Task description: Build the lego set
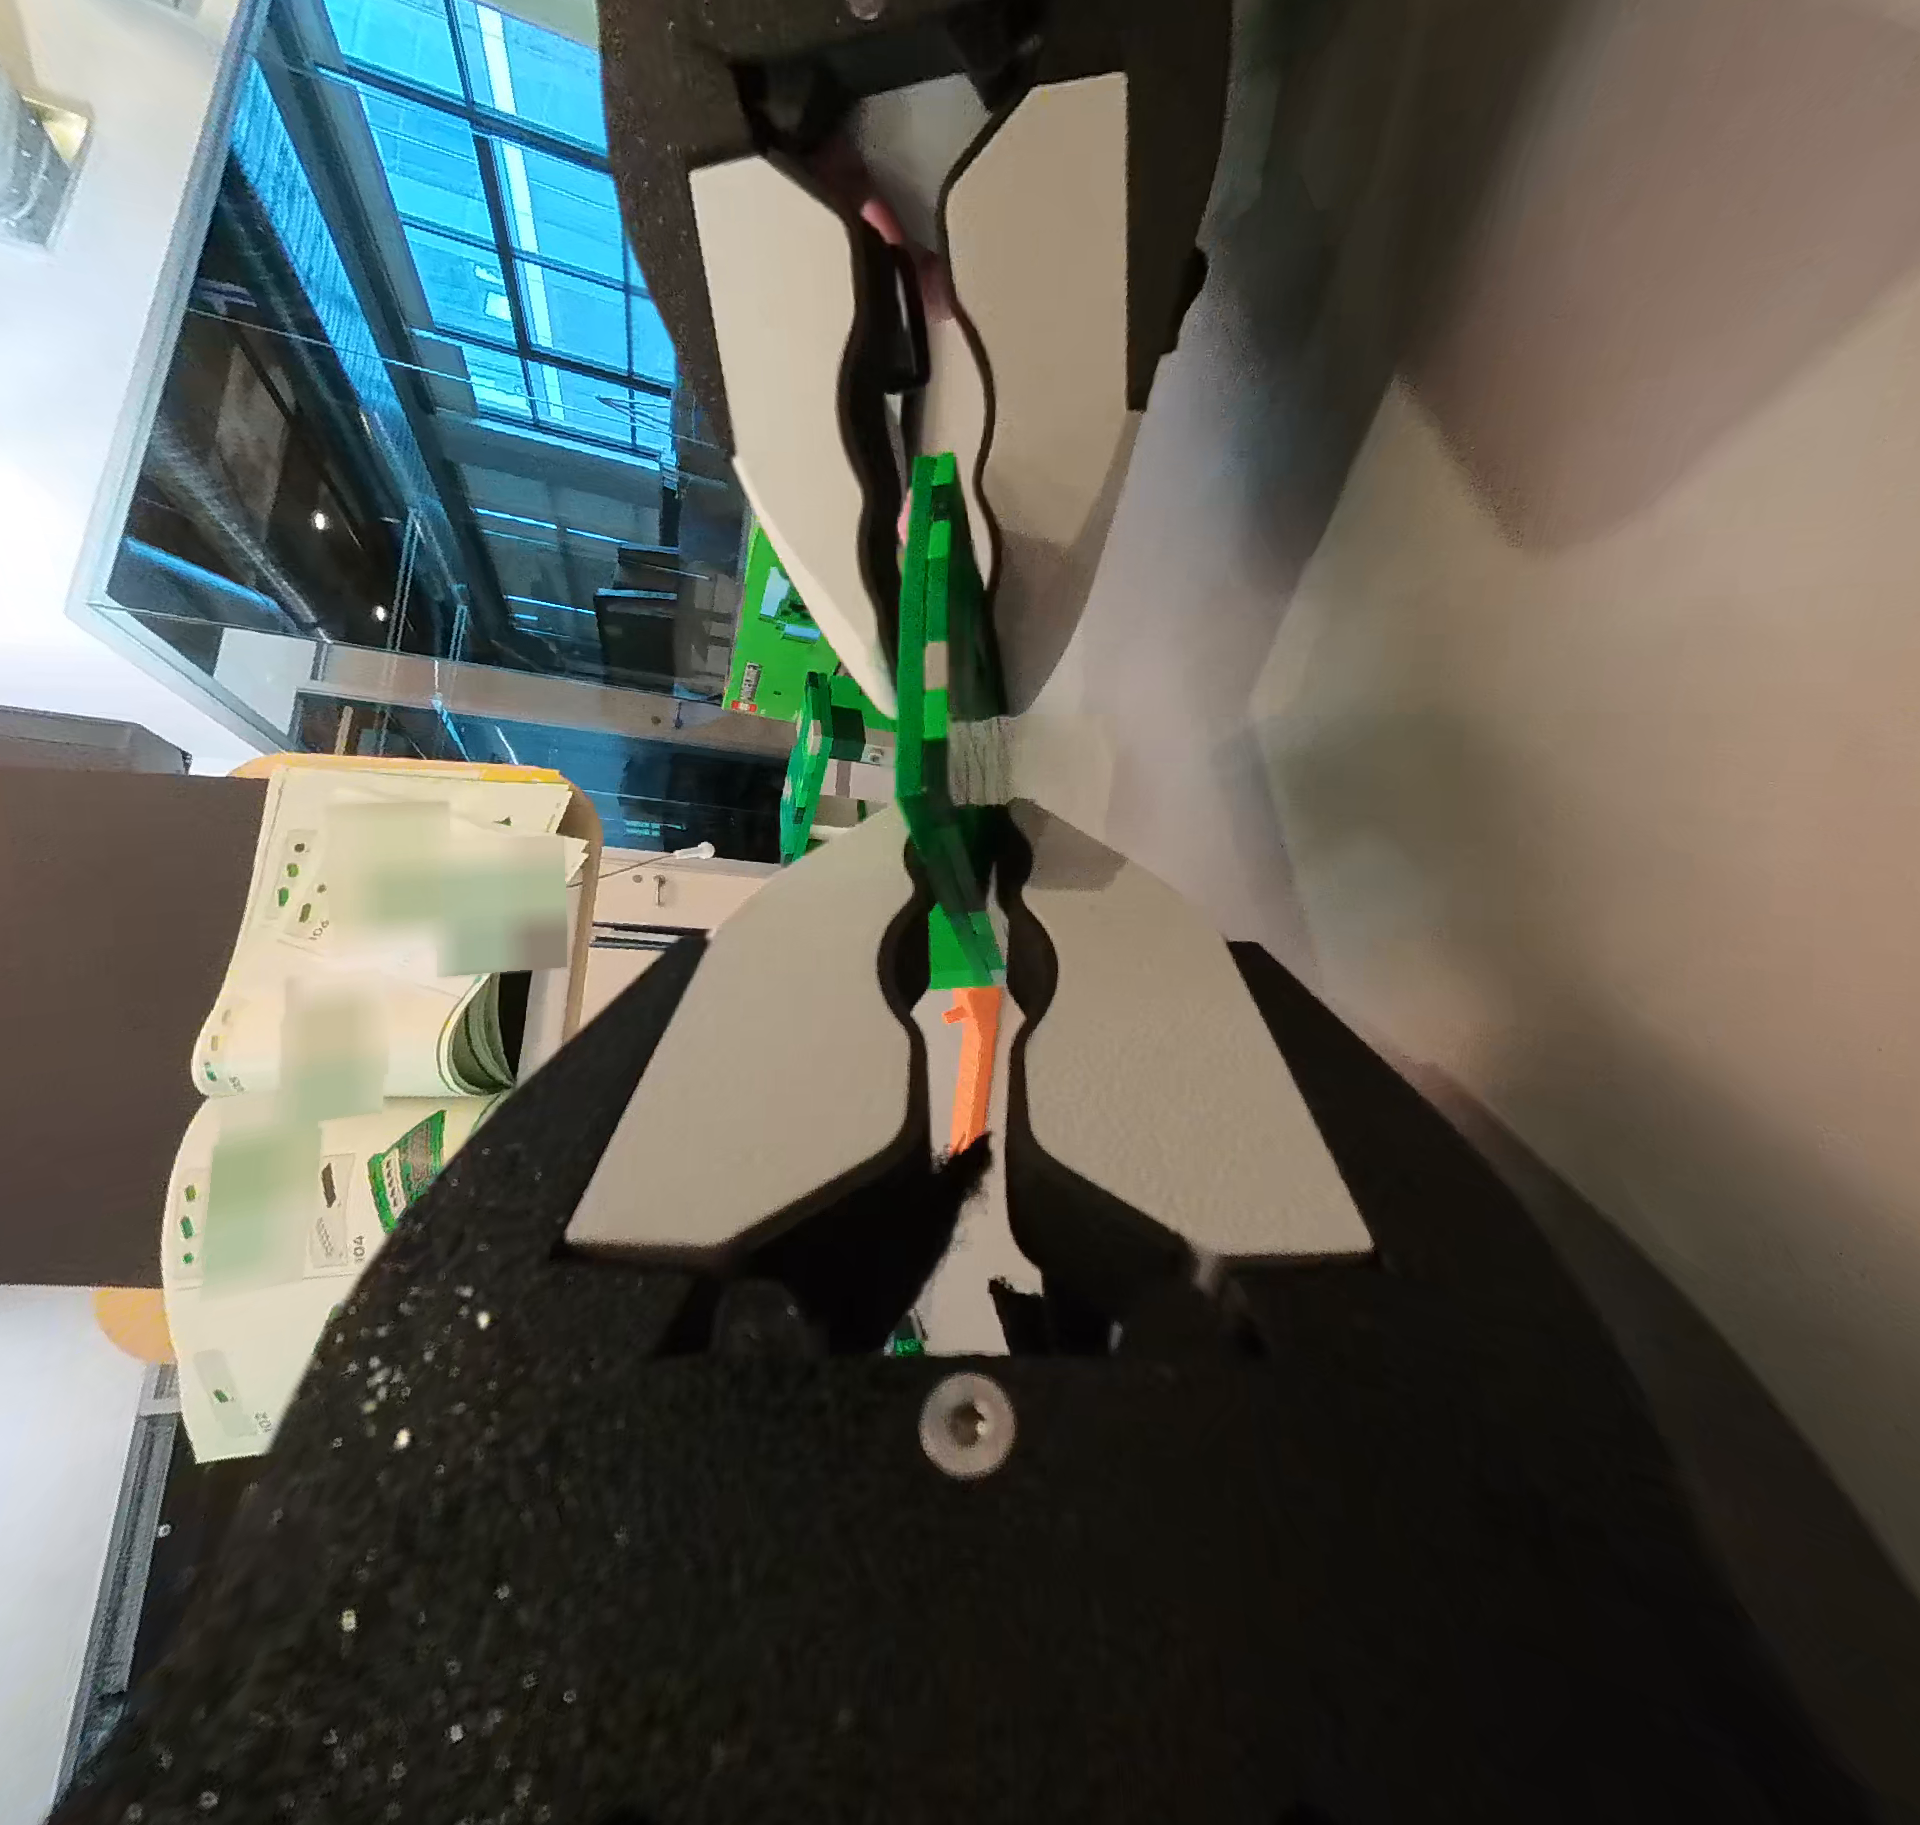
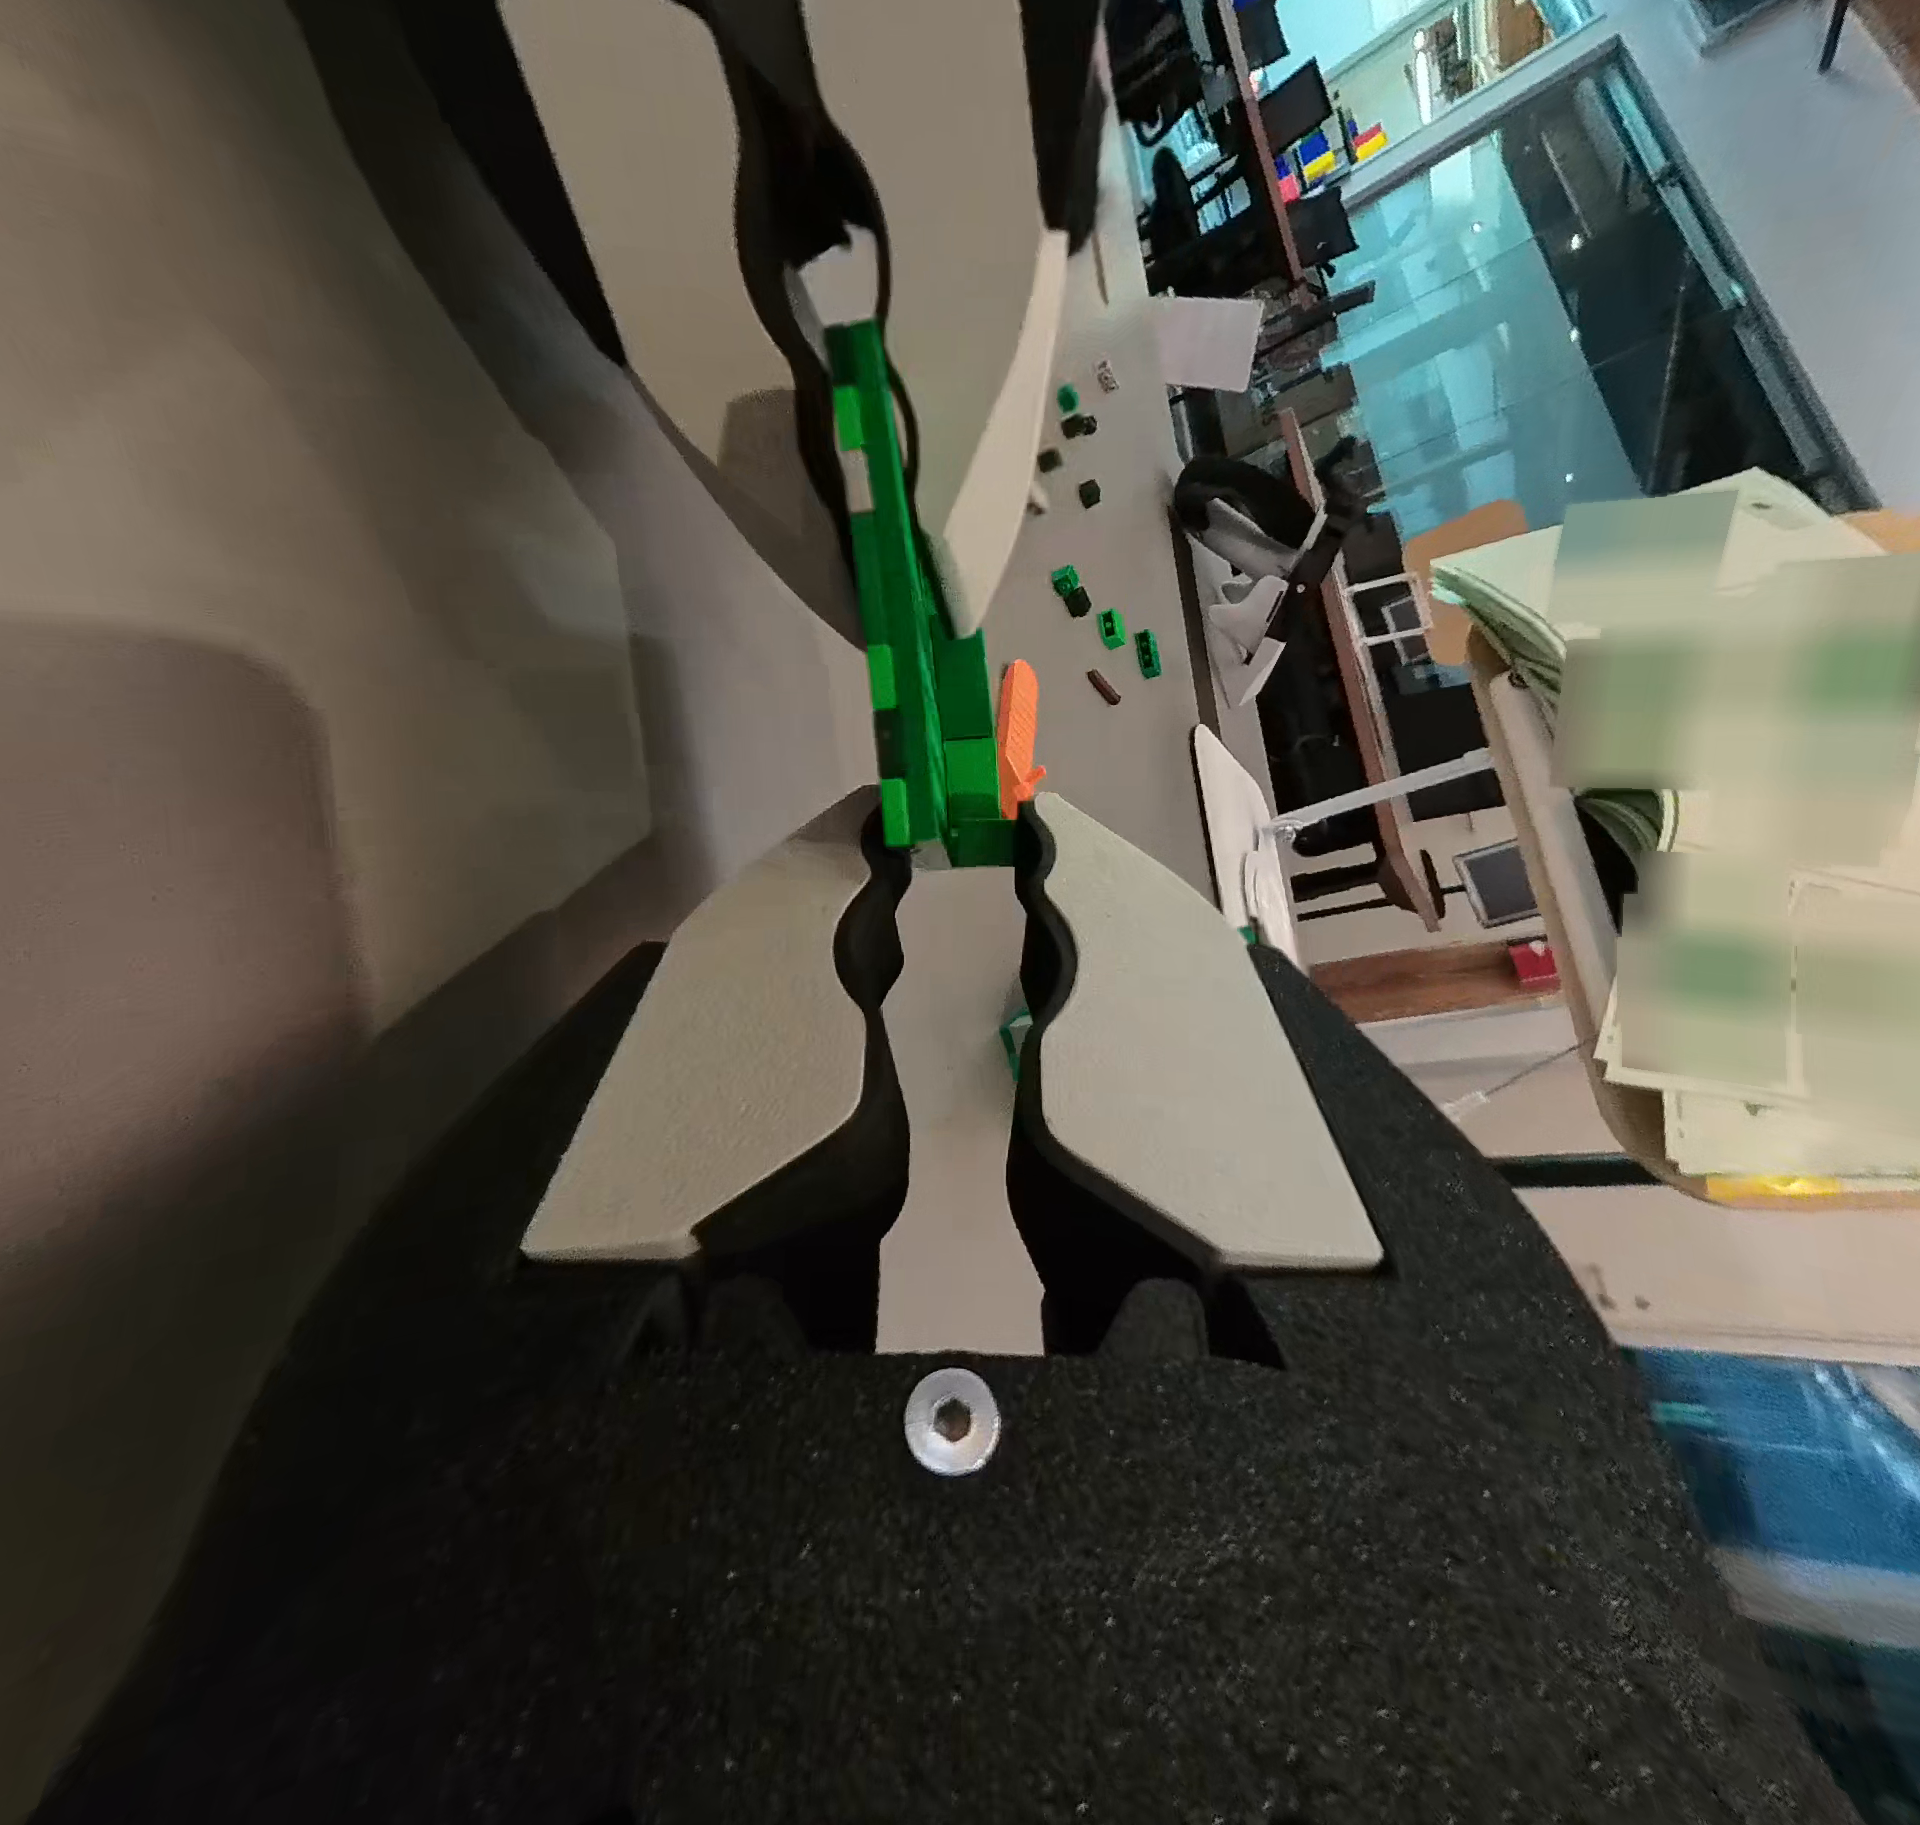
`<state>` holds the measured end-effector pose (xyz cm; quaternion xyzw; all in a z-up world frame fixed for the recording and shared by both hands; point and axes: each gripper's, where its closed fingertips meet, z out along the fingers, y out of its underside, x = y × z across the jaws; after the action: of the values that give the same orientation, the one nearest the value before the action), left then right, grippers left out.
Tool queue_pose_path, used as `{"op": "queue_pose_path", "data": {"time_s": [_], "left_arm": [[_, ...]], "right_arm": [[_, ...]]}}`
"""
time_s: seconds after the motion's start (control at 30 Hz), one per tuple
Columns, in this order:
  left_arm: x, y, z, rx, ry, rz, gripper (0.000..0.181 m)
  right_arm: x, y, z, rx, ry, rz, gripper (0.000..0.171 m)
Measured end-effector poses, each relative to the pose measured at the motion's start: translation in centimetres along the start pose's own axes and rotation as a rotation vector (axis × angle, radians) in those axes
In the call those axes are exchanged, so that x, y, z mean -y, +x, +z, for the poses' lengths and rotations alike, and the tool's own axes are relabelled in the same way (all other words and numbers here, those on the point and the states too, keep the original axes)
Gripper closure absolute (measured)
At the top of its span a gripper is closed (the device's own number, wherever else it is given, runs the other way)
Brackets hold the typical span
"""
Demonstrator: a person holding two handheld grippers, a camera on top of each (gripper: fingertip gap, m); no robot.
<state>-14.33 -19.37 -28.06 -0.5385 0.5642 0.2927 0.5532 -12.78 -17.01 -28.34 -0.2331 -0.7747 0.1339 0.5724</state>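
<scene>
A flat green lego assembly (image 1: pixel 935 632) is seen edge-on, held in the air between my two grippers, which face each other. My left gripper (image 1: pixel 961 840) is shut on one end of it. My right gripper (image 2: pixel 956 825) is shut on the other end of the green assembly (image 2: pixel 888 580). An orange piece (image 2: pixel 1018 726) sits against the assembly beside my right fingertip. In the left wrist view the orange piece (image 1: pixel 977 1058) shows between my left fingers. The right gripper (image 1: pixel 940 710) shows at the top of the left wrist view, and the left gripper (image 2: pixel 914 627) at the top of the right wrist view.
Both views are turned sideways. Several small green and dark loose pieces (image 2: pixel 1112 622) lie on the grey table (image 2: pixel 1143 788). An open instruction booklet (image 1: pixel 364 996) stands in a cardboard box, with a green lego box (image 1: pixel 764 632) and another green part (image 1: pixel 810 767) behind.
</scene>
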Motion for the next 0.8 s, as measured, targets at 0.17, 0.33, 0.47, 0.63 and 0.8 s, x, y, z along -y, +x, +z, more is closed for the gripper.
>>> {"op": "queue_pose_path", "data": {"time_s": [0.17,0.33,0.47,0.63,0.8], "left_arm": [[-0.14,-0.07,0.0,-0.007,0.005,-0.033,0.173],[-0.11,0.03,0.06,-0.009,0.003,-0.029,0.173],[-0.07,0.12,0.1,-0.004,-0.001,0.001,0.174],[0.03,0.27,0.15,0.006,-0.014,0.068,0.175],[0.16,0.12,0.12,0.031,-0.013,0.122,0.175]], "right_arm": [[0.05,0.05,0.05,0.003,-0.016,0.037,0.152],[0.0,-0.07,0.04,0.007,-0.021,0.033,0.152],[0.06,0.09,-0.05,-0.031,-0.045,-0.094,0.152],[0.09,-0.06,-0.09,-0.114,-0.104,-0.428,0.152],[0.25,-0.3,-0.12,-0.15,-0.102,-0.511,0.153]]}}
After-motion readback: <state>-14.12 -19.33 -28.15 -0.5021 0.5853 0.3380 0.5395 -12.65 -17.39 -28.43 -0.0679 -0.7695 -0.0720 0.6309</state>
